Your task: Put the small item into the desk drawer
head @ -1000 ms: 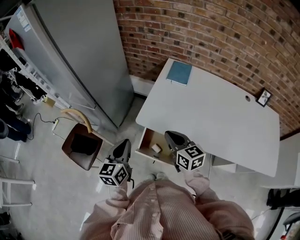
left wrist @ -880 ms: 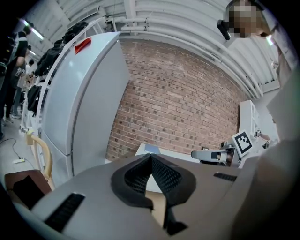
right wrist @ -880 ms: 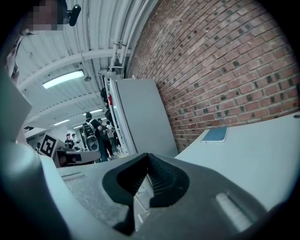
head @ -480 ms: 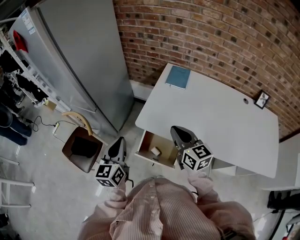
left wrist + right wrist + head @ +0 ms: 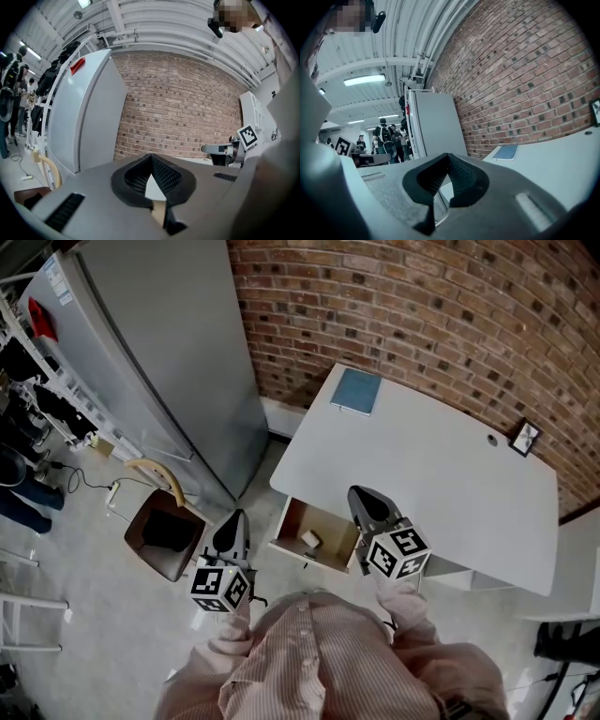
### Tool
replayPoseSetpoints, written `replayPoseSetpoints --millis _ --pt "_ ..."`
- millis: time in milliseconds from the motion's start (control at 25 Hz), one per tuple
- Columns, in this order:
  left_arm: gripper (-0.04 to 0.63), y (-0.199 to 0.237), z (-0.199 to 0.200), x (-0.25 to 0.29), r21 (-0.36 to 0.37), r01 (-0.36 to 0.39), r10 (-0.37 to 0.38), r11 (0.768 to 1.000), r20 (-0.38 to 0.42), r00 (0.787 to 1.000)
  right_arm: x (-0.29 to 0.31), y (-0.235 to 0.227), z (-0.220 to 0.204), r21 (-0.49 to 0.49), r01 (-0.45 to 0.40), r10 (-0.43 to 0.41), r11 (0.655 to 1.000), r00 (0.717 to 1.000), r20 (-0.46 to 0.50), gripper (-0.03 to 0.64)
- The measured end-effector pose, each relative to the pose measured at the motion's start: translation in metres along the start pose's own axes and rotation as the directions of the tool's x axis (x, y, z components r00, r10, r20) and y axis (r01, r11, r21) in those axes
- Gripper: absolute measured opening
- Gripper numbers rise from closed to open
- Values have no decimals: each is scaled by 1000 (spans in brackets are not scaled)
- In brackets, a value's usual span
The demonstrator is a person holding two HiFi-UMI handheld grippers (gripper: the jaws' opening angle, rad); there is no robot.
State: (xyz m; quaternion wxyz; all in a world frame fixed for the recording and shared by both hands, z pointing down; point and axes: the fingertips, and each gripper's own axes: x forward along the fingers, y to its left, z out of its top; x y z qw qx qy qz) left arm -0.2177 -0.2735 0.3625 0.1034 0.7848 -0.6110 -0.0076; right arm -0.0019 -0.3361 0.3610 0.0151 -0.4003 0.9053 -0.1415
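Lying in drawer [image 5: 290, 520], small item [image 5: 310, 539] between left gripper [image 5: 234, 518], right gripper [image 5: 360, 495] (both closed, empty)

Blue notebook [image 5: 356, 392], small frame [image 5: 526, 438], grey fridge [image 5: 159, 362]

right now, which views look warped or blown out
Head view: evenly lit, sharp, the brick wall bows slightly. Left gripper view: heavy fisheye, black corners, ceiling pipes curve. Right gripper view: same fisheye, the ceiling light strip glares white.
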Motion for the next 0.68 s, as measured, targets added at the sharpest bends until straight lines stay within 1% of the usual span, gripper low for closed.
replayPoseSetpoints --millis 280,680 --pt "-2 -4 -3 -3 4 -7 7 1000 -3 1000 -8 -9 -1 -2 33 -33 999 999 9 6" --pt "-2 -2 -7 -1 -7 -17 17 1000 -11 1000 -10 -15 -3 6 58 -58 998 998 5 6"
